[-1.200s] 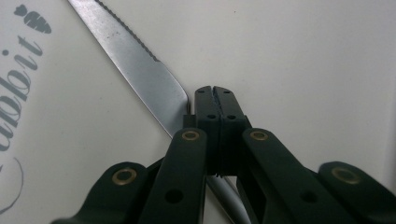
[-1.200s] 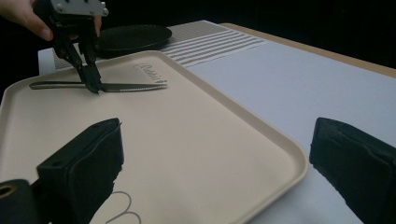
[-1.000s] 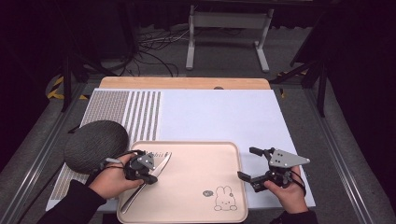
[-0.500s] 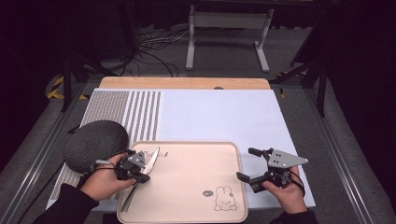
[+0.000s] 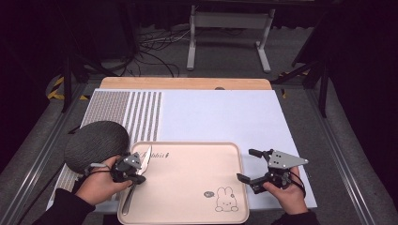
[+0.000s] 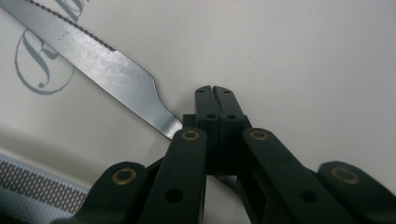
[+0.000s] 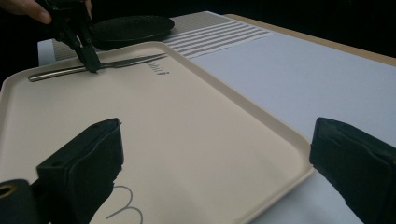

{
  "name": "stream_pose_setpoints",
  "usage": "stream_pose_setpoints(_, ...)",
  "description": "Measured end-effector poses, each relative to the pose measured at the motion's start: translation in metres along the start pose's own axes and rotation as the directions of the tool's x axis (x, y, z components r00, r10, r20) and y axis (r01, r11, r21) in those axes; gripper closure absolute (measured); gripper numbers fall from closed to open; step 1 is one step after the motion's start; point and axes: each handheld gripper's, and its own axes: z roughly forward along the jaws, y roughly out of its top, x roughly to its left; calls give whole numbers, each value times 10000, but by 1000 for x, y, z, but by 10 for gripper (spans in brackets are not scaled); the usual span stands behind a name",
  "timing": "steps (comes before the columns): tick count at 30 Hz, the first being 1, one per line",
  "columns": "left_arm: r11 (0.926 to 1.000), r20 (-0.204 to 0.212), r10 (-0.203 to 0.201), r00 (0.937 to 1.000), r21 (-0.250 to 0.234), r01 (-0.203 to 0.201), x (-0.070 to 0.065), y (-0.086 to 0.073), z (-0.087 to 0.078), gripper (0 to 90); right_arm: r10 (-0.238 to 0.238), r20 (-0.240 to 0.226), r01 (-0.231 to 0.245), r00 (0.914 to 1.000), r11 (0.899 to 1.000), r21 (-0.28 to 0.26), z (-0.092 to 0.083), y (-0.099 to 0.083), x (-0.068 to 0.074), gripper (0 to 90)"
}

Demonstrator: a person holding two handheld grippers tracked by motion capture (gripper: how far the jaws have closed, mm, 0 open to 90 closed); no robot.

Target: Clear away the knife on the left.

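1. The left claw [image 5: 137, 174] is clenched on a table knife [image 6: 109, 74], gripping it at the neck where blade meets handle; the knife lies along the left edge of the beige tray [image 5: 187, 187], apparently resting on it.
2. The right claw [image 5: 247, 165] is released, its jaws spread wide and holding nothing, beside the tray's right rim.
3. The knife looks like stiff, thin, smooth metal: light, but probably slippery and prone to pivot in a narrow pinch. A hold nearer the middle of the handle would likely balance it better; the serrated edge is best avoided.
4. The left gripper view shows the serrations and the jaws meeting with no gap, detail too small in the high view.
5. The right gripper view shows the knife's whole length, flat and low against the tray.
6. The high view alone gives the layout: a dark round mat [image 5: 96, 143] left of the tray, a rabbit drawing [image 5: 224, 199] on the tray, the white-covered table [image 5: 216, 117].
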Motion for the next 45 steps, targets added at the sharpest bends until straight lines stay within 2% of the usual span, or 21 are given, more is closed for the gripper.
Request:
stream_pose_setpoints(10,9991,16,-398,9992,-111,399,1,-8,-3,900,-17,3,17,10000,10000,4,0,0,0,38)
stream_pose_setpoints(11,9982,-9,-570,9984,-184,570,1,-10,-3,900,-20,2,20,10000,10000,1,0,0,0,38)
stream_pose_setpoints(20,9935,88,-1074,9942,-358,1076,2,-18,-6,900,-33,37,33,10000,10000,-33,0,0,0,38)
stream_pose_setpoints(34,9909,227,-1289,9914,-353,1296,4,-19,-6,900,-32,90,32,10000,10000,-58,1,1,1,38)
stream_pose_setpoints(43,9919,367,-1226,9918,-299,1237,5,-18,-6,900,-43,121,44,9999,9999,-101,-1,1,1,39)
stream_pose_setpoints(45,9916,351,-1209,9920,-411,1223,5,-17,-8,865,-43,130,45,9999,9999,-104,-1,1,1,39)
